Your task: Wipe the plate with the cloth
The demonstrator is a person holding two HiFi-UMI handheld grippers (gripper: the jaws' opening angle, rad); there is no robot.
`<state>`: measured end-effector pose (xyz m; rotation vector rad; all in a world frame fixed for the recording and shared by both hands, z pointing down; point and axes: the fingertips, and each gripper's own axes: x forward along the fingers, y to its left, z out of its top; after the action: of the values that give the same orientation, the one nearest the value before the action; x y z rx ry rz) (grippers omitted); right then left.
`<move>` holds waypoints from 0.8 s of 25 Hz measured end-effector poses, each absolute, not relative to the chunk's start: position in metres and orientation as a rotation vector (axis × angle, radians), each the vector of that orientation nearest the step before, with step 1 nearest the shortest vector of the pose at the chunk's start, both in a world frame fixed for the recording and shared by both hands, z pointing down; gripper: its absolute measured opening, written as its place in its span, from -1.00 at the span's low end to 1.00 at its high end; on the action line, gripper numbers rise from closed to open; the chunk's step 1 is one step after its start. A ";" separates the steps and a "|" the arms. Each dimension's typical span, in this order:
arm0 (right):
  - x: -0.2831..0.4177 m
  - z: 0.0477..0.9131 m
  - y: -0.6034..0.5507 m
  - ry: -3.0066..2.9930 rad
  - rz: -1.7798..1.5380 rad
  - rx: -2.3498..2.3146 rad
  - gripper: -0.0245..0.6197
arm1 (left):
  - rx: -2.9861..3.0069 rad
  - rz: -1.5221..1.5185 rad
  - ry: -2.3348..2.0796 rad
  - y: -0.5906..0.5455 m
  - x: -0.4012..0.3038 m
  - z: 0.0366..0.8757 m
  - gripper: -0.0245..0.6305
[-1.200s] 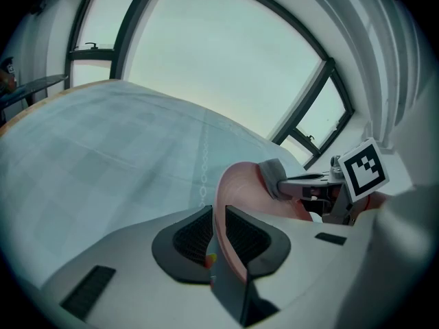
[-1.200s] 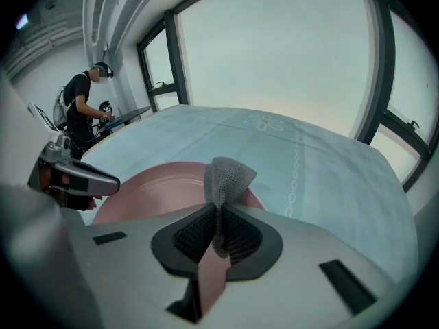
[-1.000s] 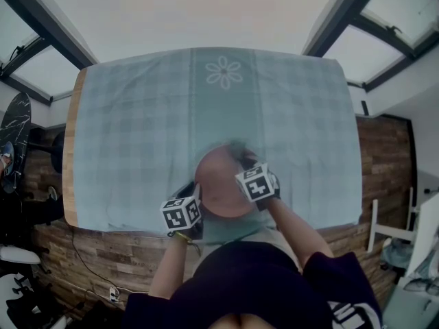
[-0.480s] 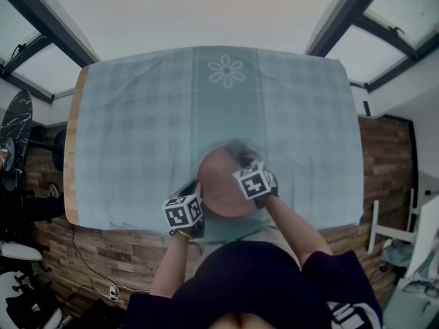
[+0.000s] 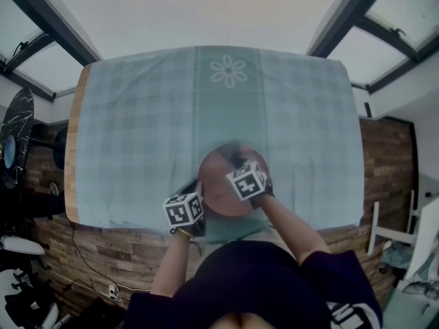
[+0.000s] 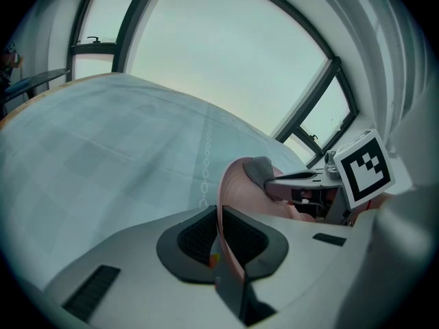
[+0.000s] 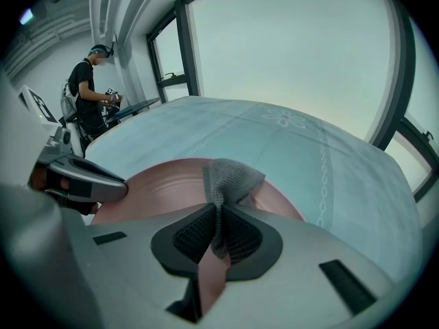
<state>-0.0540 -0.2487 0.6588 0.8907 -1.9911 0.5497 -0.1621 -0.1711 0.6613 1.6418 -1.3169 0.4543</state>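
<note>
The left gripper (image 6: pixel 218 233) is clamped on the rim of the plate (image 6: pixel 236 184), which sits at the table's near edge. The right gripper (image 7: pixel 218 233) is pinched shut on the grey cloth (image 7: pixel 230 175), which lies over the plate's face. Wiping seems under way, though no dirt shows, so what remains is unclear; the checked tablecloth (image 5: pixel 151 115) stretches beyond.

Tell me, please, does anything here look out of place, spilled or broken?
Nothing stands out. The left gripper is shut on the rim of the plate, the right gripper holds the cloth against the plate, and the tablecloth lies flat with no spill visible.
</note>
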 end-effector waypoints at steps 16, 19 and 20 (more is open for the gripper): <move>-0.090 0.661 -0.211 -2.035 0.494 0.701 -0.82 | 1.637 0.445 -1.315 -0.170 -0.162 0.661 -0.81; -0.096 0.659 -0.203 -2.040 0.487 0.671 -0.82 | 1.640 0.445 -1.310 -0.170 -0.163 0.661 -0.81; -0.097 0.659 -0.199 -2.041 0.486 0.664 -0.82 | 1.642 0.445 -1.309 -0.171 -0.163 0.661 -0.81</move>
<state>-0.0973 -0.1995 0.6585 0.6637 -2.0409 0.4859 -0.1631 -0.1706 0.6607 1.6416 -1.3094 0.4447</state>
